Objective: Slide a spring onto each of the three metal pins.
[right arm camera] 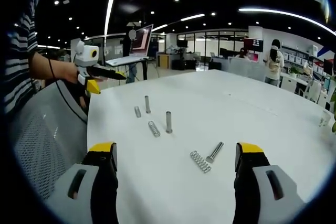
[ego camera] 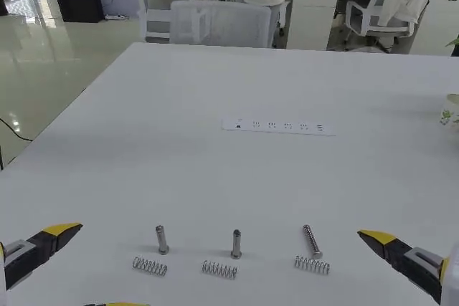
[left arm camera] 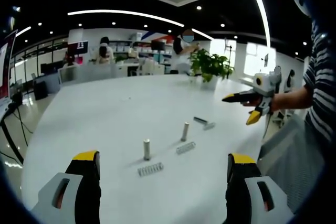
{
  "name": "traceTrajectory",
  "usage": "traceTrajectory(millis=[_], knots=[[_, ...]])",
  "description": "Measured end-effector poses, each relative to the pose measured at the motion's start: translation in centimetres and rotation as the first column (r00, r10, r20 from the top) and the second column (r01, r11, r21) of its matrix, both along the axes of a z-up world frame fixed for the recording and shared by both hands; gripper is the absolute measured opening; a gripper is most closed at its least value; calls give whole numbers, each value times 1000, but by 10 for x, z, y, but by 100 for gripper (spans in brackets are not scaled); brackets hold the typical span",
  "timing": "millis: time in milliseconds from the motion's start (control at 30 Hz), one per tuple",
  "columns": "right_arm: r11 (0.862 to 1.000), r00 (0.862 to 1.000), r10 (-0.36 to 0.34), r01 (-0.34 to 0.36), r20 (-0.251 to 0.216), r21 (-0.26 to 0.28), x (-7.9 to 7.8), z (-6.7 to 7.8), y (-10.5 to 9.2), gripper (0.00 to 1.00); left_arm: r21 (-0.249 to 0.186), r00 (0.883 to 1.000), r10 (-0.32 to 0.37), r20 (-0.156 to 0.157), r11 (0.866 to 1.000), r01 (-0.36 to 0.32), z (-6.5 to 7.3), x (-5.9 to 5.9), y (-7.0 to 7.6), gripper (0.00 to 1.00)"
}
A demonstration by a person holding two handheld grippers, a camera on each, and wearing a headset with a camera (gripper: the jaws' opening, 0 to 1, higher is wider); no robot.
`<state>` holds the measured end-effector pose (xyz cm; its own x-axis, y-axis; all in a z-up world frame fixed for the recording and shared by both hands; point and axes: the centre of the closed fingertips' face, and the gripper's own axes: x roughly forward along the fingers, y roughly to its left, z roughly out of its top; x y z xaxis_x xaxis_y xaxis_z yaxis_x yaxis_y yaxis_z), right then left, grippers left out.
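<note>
The middle pin [ego camera: 236, 244] stands upright on the matte white tabletop [ego camera: 229, 177]. It is a short, smooth grey metal cylinder with a slightly wider foot. The middle spring [ego camera: 219, 270], a fine wire coil, lies on its side just on my side of the middle pin, apart from it. Left of the middle pin, the left pin [ego camera: 161, 239] stands the same way with the left spring [ego camera: 150, 266] loose in front of it. Right of the middle pin, the right pin [ego camera: 311, 241] lies on its side with the right spring [ego camera: 312, 265] close by its head. I judge nothing done yet: all three springs are left to thread. My left hand-held gripper [left arm camera: 164, 157] hovers well left of the middle pin and my right hand-held gripper [right arm camera: 177, 147] well right of it. Both have their black, yellow-tipped jaws spread wide and hold nothing. Far beyond the middle pin, a white power strip [ego camera: 278, 126] lies on the tabletop.
</note>
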<state>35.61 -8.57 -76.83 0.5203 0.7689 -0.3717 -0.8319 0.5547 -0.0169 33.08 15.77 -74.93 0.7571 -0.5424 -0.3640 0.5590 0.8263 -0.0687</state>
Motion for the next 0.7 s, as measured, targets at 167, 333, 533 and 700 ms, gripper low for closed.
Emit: traceTrajectory(millis=[167, 333, 533, 700], knots=[[1000, 1000, 2, -2, -1, -1, 0, 0, 1, 93, -1, 1000, 4, 1, 1000, -4, 0, 0, 1, 98], [1000, 1000, 2, -2, -4, -4, 0, -2, 1, 93, -6, 1000, 6, -1, 1000, -6, -1, 0, 2, 98], [1000, 1000, 3, -3, -10, -7, -1, -4, 1, 93, -6, 1000, 3, -5, 1000, -3, -3, 0, 3, 98], [1000, 1000, 3, -3, -14, -12, -1, -6, 0, 92, -6, 1000, -1, -5, 1000, 0, -3, 1, 2, 98]])
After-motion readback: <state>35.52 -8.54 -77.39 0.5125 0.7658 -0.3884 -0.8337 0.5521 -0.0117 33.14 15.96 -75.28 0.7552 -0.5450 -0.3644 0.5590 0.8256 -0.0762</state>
